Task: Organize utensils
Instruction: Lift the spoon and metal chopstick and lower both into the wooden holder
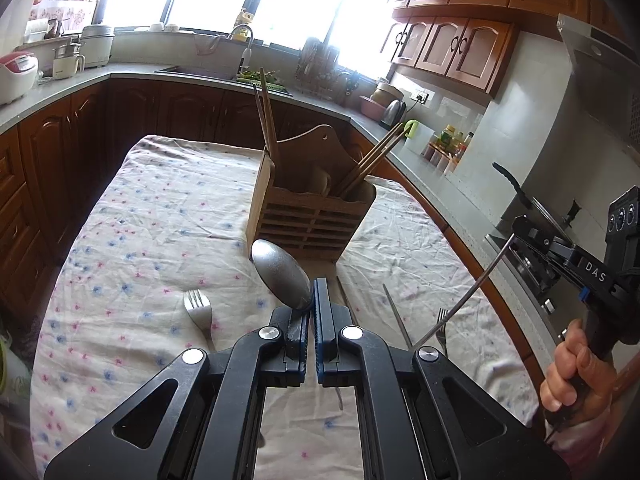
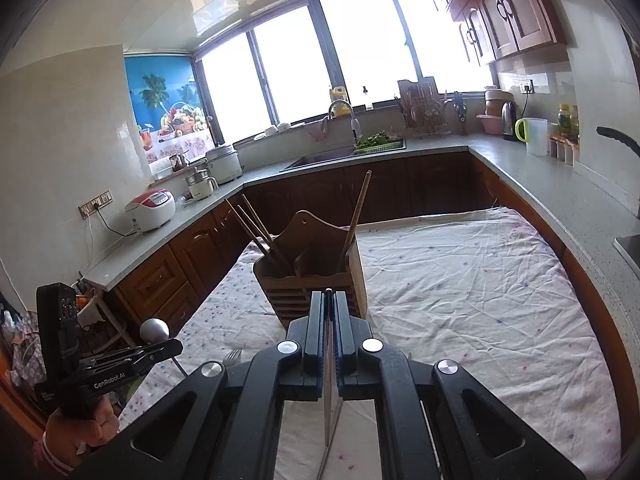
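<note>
My left gripper (image 1: 312, 294) is shut on a steel spoon (image 1: 280, 274), whose bowl sticks up and forward above the table; the same spoon (image 2: 154, 330) shows at the left gripper (image 2: 176, 347) in the right wrist view. My right gripper (image 2: 329, 294) is shut on a thin metal utensil (image 2: 328, 380) seen edge-on, probably a chopstick. It hangs down as a slim rod (image 1: 472, 286) from the right gripper (image 1: 516, 229). A slatted wooden utensil holder (image 1: 312, 218) (image 2: 316, 280) stands ahead with wooden chopsticks (image 1: 266, 120) in it.
A fork (image 1: 199, 310) (image 2: 233, 357) lies on the floral tablecloth (image 1: 140, 220), with a second fork (image 1: 442, 322) and a metal chopstick (image 1: 396, 316) to the right. Counters (image 2: 540, 176) wrap around the table. A person's hand (image 1: 568, 376) grips the right handle.
</note>
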Demonstrator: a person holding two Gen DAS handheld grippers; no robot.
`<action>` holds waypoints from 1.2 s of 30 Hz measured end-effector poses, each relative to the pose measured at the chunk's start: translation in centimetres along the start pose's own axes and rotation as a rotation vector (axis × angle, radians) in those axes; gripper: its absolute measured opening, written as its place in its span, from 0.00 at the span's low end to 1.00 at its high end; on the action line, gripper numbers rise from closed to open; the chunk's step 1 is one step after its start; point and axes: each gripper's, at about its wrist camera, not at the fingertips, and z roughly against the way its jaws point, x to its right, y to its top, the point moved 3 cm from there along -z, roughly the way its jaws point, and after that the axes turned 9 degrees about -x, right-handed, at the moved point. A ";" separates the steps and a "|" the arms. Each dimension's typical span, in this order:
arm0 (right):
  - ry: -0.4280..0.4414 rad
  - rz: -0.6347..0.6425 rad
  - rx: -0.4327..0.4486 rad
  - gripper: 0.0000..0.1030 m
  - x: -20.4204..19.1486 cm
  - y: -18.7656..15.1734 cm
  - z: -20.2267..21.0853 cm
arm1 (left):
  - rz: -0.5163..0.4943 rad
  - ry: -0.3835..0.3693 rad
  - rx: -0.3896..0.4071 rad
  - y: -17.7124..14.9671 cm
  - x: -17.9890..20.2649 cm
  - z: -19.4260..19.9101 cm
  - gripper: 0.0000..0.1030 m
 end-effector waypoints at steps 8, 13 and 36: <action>0.010 -0.002 0.012 0.04 0.2 0.8 0.0 | -0.008 0.008 0.022 1.2 0.0 0.2 0.02; 0.018 -0.011 0.018 0.04 0.4 1.2 -0.1 | -0.010 0.013 0.036 2.0 -0.1 0.2 0.02; 0.027 -0.004 0.198 0.04 -0.2 10.0 -0.4 | -0.089 0.089 0.245 12.3 0.6 1.0 0.02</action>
